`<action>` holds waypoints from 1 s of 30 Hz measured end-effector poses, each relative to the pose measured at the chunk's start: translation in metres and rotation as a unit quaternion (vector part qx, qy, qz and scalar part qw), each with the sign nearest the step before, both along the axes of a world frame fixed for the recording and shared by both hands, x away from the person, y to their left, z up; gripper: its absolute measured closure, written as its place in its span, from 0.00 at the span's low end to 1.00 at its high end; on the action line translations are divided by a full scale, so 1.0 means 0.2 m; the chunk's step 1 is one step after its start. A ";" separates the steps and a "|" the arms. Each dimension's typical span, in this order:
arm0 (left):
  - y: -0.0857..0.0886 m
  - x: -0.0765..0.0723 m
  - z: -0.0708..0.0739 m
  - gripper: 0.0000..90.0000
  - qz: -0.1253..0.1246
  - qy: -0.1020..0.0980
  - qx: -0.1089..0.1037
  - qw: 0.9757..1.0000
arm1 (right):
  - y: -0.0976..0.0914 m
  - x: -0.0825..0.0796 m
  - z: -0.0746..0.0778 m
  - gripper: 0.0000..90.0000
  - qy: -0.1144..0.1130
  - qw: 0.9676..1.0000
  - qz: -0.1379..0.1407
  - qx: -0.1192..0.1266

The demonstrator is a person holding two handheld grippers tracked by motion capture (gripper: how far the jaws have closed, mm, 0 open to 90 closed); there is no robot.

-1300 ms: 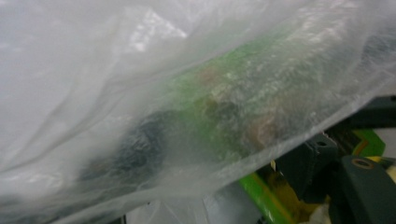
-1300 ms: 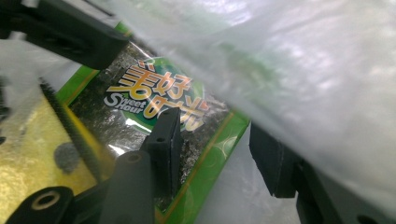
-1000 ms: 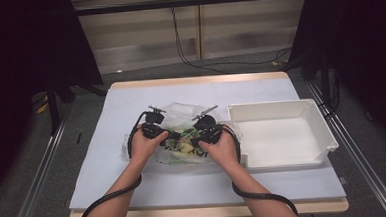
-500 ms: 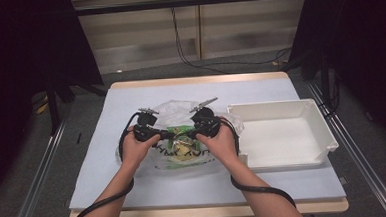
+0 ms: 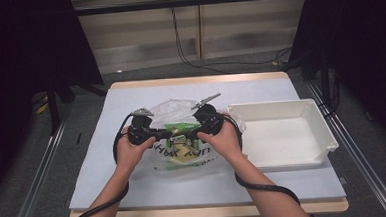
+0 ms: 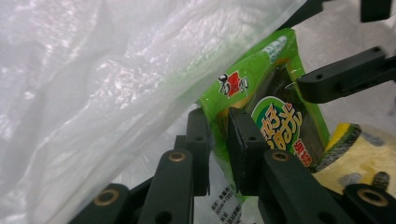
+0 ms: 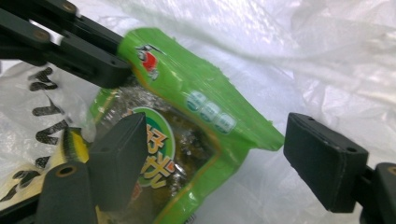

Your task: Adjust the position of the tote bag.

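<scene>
The left gripper (image 6: 217, 154) has its jaws nearly together, and they have just been closing; the pads clamp one end edge of the green snack packet (image 6: 275, 116). In the left gripper view the packet runs up and to the right from those jaws, long axis slanted, with the printed face turned toward the camera.

The right gripper (image 7: 224, 158) has just been opening: its jaws stand wide. One jaw lies against the printed face of the packet (image 7: 187, 121) and the other stands clear of its far edge, so this gripper grips nothing. In the right gripper view the packet's long axis slants from upper left, where the left gripper's jaws hold it, down toward the right gripper.

In the high view the packet (image 5: 179, 128) lies between the two grippers, long axis along the line joining them, above the clear plastic bag (image 5: 183, 156). A yellow packet (image 6: 362, 156) sits just beside the green one, lower in the bag.

The white tray (image 5: 282, 134) stands just beside the right gripper (image 5: 192, 134), on the side away from the left gripper (image 5: 166, 135).
</scene>
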State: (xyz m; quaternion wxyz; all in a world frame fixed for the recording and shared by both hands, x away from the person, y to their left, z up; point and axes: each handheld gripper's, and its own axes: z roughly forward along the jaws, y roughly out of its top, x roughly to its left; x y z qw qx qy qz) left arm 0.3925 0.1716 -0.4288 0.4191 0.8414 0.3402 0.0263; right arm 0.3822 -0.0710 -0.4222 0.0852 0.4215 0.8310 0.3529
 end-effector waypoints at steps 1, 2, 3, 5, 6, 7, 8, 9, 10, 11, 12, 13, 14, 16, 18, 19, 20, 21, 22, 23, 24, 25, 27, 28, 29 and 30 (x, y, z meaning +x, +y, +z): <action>0.00 -0.01 0.01 0.90 -0.002 -0.003 -0.001 1.000 | 0.00 0.01 -0.01 0.19 0.008 1.000 0.004 -0.002; 0.00 -0.01 0.02 0.90 -0.002 -0.006 0.003 1.000 | 0.00 0.01 -0.01 0.19 0.014 1.000 0.013 -0.006; 0.00 -0.02 0.03 0.90 -0.007 -0.012 0.003 1.000 | 0.00 0.01 -0.02 0.19 0.015 1.000 0.015 -0.006; 0.00 -0.03 0.05 0.91 -0.015 -0.018 -0.001 1.000 | 0.01 0.02 -0.03 0.20 0.023 0.999 0.027 0.002; 0.00 -0.04 0.05 0.91 -0.017 -0.022 0.001 1.000 | 0.01 0.02 -0.04 0.22 0.022 0.999 0.031 0.007; 0.00 -0.04 0.05 0.91 -0.019 -0.025 -0.001 1.000 | 0.01 0.01 -0.04 0.28 0.022 0.999 0.035 0.010; 0.00 -0.05 0.06 0.91 -0.019 -0.026 -0.001 0.999 | 0.02 0.01 -0.04 0.30 0.023 0.999 0.045 0.015; 0.01 -0.05 0.06 0.92 -0.019 -0.028 -0.001 0.999 | 0.02 0.01 -0.04 0.32 0.026 0.999 0.047 0.010; 0.01 -0.05 0.06 0.92 -0.016 -0.026 -0.001 1.000 | 0.02 0.01 -0.03 0.39 0.027 0.998 0.048 0.011; 0.02 -0.05 0.05 0.91 -0.013 -0.030 -0.004 0.999 | 0.02 0.00 -0.02 0.52 0.033 0.997 0.063 0.024; 0.03 -0.05 0.06 0.92 -0.012 -0.030 -0.003 0.999 | 0.02 0.00 -0.02 0.55 0.035 0.997 0.065 0.028; 0.04 -0.05 0.06 0.91 -0.010 -0.030 -0.001 1.000 | 0.02 -0.01 0.00 0.64 0.034 0.997 0.069 0.027; 0.04 -0.05 0.06 0.91 -0.008 -0.030 -0.004 1.000 | 0.01 -0.02 0.02 0.69 0.035 0.996 0.078 0.027; 0.04 -0.05 0.07 0.85 -0.004 -0.030 -0.004 1.000 | 0.01 -0.03 0.05 0.76 0.035 0.995 0.089 0.032; 0.04 -0.05 0.08 0.62 0.001 -0.024 -0.001 1.000 | 0.01 -0.04 0.09 0.80 0.041 0.994 0.100 0.028; 0.04 -0.06 0.09 0.49 0.002 -0.025 0.001 1.000 | 0.01 -0.04 0.10 0.80 0.030 0.993 0.115 0.025; 0.04 -0.06 0.09 0.45 -0.005 -0.019 0.005 1.000 | 0.01 -0.05 0.11 0.81 0.035 0.992 0.116 0.021; 0.03 -0.07 0.09 0.41 0.001 -0.018 0.006 1.000 | 0.02 -0.06 0.12 0.81 0.028 0.992 0.119 0.019; 0.03 -0.08 0.10 0.34 0.005 -0.022 0.010 1.000 | 0.02 -0.07 0.12 0.81 0.025 0.992 0.124 0.016; 0.03 -0.08 0.10 0.27 0.005 -0.023 0.013 1.000 | 0.03 -0.08 0.13 0.81 0.020 0.992 0.127 0.012; 0.03 -0.08 0.10 0.23 0.005 -0.018 0.017 1.000 | 0.03 -0.09 0.13 0.81 0.012 0.991 0.134 0.007; 0.03 -0.08 0.10 0.20 0.005 -0.022 0.016 1.000 | 0.03 -0.09 0.14 0.81 0.005 0.990 0.138 0.006; 0.03 -0.09 0.10 0.18 0.000 -0.013 0.014 1.000 | 0.02 -0.10 0.14 0.81 0.007 0.990 0.143 0.006; 0.03 -0.08 0.10 0.17 -0.002 -0.014 0.015 1.000 | 0.02 -0.10 0.14 0.81 0.006 0.990 0.141 0.006; 0.03 -0.08 0.09 0.16 0.000 -0.013 0.018 1.000 | 0.02 -0.10 0.14 0.81 0.005 0.990 0.141 0.009; 0.03 -0.08 0.09 0.15 -0.002 -0.012 0.016 1.000 | 0.01 -0.09 0.13 0.81 0.005 0.989 0.144 0.011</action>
